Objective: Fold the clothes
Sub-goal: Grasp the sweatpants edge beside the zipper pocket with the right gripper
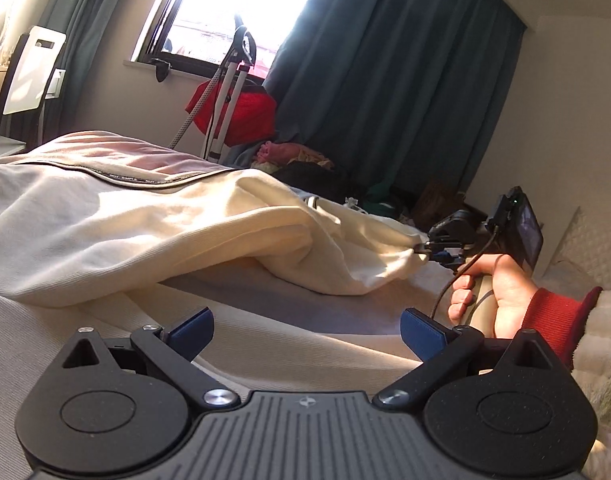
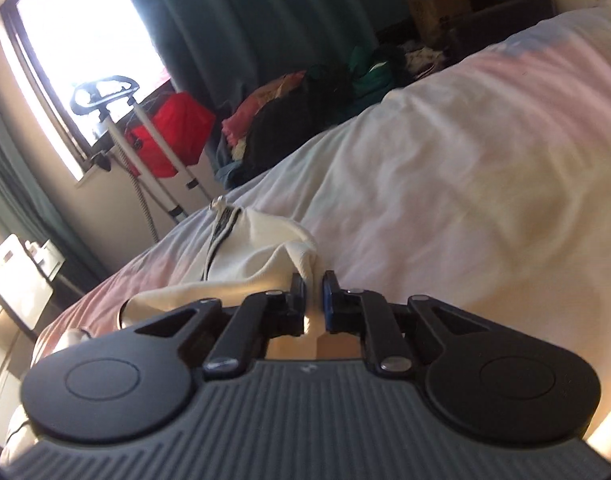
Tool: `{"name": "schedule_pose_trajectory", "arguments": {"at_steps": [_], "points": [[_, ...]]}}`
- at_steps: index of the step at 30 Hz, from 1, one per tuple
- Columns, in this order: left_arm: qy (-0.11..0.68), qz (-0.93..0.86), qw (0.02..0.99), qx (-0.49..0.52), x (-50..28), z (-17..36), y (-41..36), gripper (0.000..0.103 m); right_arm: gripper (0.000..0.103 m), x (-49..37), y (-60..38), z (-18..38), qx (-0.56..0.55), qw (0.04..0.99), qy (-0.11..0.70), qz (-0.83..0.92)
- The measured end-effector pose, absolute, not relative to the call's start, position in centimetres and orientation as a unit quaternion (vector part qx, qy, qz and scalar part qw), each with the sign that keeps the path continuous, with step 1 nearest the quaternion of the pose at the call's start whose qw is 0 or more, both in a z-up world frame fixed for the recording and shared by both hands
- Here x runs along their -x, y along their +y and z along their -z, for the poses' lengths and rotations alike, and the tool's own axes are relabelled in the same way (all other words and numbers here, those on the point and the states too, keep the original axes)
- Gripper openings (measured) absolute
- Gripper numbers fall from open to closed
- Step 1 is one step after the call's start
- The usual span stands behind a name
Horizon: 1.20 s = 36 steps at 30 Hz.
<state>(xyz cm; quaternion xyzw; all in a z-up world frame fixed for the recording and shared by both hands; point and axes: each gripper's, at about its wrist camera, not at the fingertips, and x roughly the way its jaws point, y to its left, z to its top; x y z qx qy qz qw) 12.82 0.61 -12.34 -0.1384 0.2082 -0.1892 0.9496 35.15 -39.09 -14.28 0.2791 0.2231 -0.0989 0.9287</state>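
Cream zip-up garment (image 1: 145,224): one item, lying crumpled on the bed (image 2: 485,160), spread ahead of my left hand-held gripper (image 1: 305,330) and bunched directly in front of my right hand-held gripper (image 2: 314,296).

Material: soft ribbed knit, limp, likely light; drapes and sags under its own weight, so I judge it will not hold a crease unless laid flat. A dark-edged zipper (image 1: 145,179) runs along the front, the one stiffer line.

Grip status: right hand-held gripper narrowed down onto a pinched fold of cream cloth, lifting one end clear of the bed. Left hand-held gripper wide, nothing between its blue pads (image 1: 193,330), low over the near fabric.

Suggested hold: a hem or corner matching the one already pinched, away from the zipper.
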Motion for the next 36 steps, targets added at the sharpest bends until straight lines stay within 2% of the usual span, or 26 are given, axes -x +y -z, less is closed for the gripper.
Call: {"name": "schedule_pose_trajectory", "arguments": {"at_steps": [9,15,21,24,27,33,36], "points": [[0.168,0.219,0.954,0.119,-10.5,10.6,-0.4,0.101,0.012,-29.8,-48.5,7.2,-0.224,0.942,0.184,0.169],[0.171,0.208,0.958,0.095,-10.8,10.9,-1.2,0.102,0.016,-27.3,-50.4,10.0,-0.282,0.923,0.191,0.180],[0.190,0.190,0.958,0.102,-12.1,11.9,-0.8,0.102,0.021,-22.8,-51.8,15.4,-0.362,0.889,0.188,0.207],[0.198,0.179,0.957,0.113,-12.3,12.2,-0.4,0.102,0.038,-21.2,-53.4,17.3,-0.413,0.866,0.188,0.211],[0.205,0.175,0.955,0.124,-12.5,12.4,-0.2,0.102,0.038,-21.3,-54.5,18.3,-0.447,0.854,0.201,0.173],[0.226,0.162,0.949,0.149,-13.0,13.4,0.2,0.102,0.035,-23.9,-53.1,19.6,-0.406,0.858,0.256,0.182],[0.235,0.150,0.949,0.145,-13.2,13.7,0.1,0.102,0.035,-24.9,-53.0,20.2,-0.409,0.863,0.248,0.165]]}}
